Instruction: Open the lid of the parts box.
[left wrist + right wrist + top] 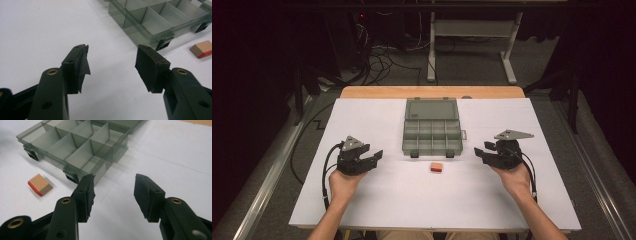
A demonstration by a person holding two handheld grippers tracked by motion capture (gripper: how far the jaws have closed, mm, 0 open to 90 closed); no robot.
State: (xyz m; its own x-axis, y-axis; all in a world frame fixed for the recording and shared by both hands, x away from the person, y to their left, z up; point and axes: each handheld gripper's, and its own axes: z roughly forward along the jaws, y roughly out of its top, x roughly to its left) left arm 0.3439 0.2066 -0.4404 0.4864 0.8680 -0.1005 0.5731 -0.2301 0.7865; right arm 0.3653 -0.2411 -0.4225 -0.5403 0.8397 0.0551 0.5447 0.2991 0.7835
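Note:
A grey see-through compartment box (432,131) lies open in the middle of the white table top, its lid folded back and its compartments bare. A small wooden block with a red face (436,167) rests just in front of it. My left gripper (376,156) hovers left of the box, jaws apart with nothing between them. In the left gripper view the box (160,17) and the block (202,49) lie to the upper right. My right gripper (480,153) is right of the box, also open and empty. The right gripper view has the box (75,145) ahead and the block (40,185) at left.
The white sheet (377,200) covers a wooden table whose far edge (432,92) shows behind the box. Beyond it stand a desk frame (472,35) and cables on the floor. Black cables trail from both grippers along the forearms.

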